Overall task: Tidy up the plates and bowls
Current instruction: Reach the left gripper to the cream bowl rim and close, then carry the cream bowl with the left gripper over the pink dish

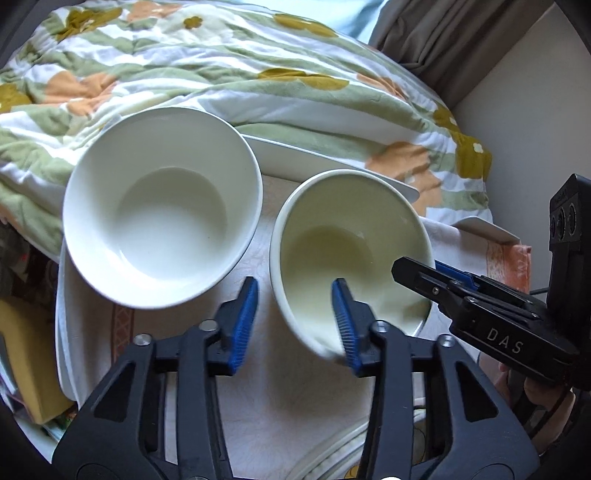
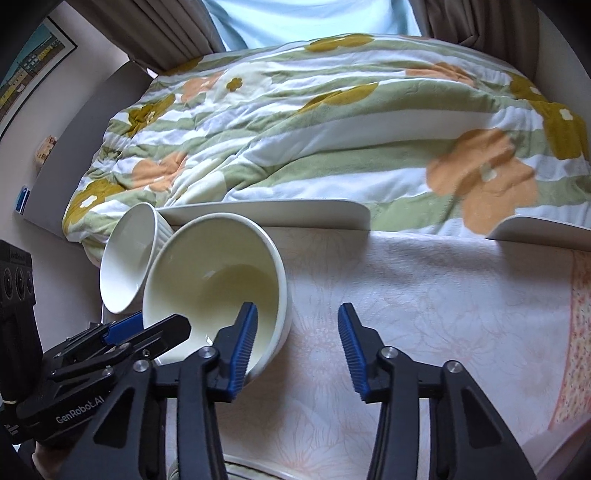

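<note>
A desk (image 2: 424,314) covered with a pale cloth printed with faint flowers stands against a bed. A quilt (image 2: 314,122) striped green and white, with orange and mustard flowers, lies over the bed. Brown curtains (image 2: 155,33) hang at twelve o'clock, and a framed picture (image 2: 29,74) is on the wall at ten o'clock in the right wrist view. White plates (image 2: 280,212) lie along the desk's far edge.

The right gripper's (image 2: 297,343) body reads "DAS" in the left wrist view; the left gripper's (image 1: 297,325) body reads "GenRobot.AI" in the right wrist view.

Two bowls stand on the desk. The white bowl (image 1: 162,206) sits at ten o'clock from the left jaws, apart from them. The cream bowl (image 1: 351,251) stands just beside it. The left jaws are partly spread and straddle the cream bowl's near rim, one blue pad inside the bowl against the wall, the other outside and clear of it. The right jaws are also partly spread over the opposite rim, one pad inside, the other over bare cloth. Neither pair pinches the bowl.
</note>
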### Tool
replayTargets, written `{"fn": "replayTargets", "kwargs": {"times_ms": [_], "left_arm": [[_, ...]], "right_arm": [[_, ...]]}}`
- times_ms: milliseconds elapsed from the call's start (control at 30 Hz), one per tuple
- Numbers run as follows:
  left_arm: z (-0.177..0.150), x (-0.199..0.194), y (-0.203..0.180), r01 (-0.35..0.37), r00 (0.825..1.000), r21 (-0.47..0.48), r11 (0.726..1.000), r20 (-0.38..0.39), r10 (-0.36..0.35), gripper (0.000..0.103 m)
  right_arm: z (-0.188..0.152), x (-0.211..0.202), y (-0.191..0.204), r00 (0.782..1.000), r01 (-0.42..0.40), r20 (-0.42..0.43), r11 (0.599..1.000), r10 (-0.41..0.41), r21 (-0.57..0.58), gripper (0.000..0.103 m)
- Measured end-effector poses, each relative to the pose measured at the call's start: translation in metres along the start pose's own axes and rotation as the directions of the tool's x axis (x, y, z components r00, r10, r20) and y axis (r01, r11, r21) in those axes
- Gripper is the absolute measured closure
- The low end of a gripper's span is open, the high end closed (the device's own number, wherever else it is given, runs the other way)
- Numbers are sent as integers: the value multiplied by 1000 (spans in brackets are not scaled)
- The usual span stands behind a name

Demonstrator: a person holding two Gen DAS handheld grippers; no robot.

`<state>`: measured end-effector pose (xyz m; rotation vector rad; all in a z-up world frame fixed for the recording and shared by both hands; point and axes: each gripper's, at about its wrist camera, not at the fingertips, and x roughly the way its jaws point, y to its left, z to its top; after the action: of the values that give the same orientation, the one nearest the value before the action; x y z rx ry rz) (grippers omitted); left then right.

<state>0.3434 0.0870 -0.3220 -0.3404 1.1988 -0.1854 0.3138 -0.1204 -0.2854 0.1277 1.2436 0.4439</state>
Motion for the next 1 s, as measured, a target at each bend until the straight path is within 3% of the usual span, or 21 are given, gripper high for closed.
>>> {"fn": "replayTargets", "kwargs": {"times_ms": [100,200,267,667,1000], "left_arm": [[1,6,-1,-12,1000,5,1000,-6,12,72],[3,9,-2,-45,999,9,999,-2,45,84],[3,8,-1,-45,999,8,999,3,44,85],[-1,-2,-11,-69,997,60,996,28,68,87],[-11,-36,-42,-56,997,143,988,54,49,88]], "right_arm": [[1,7,-1,1000,-19,-13,1000,19,-10,75],[4,10,4,999,-42,-24,999,41,-30,83],[5,11,6,999,-48,-27,998,47,-46,87],[3,5,3,999,-41,-11,999,40,-33,88],[-15,-41,1,997,-3,74,1000,3,3,90]]}}
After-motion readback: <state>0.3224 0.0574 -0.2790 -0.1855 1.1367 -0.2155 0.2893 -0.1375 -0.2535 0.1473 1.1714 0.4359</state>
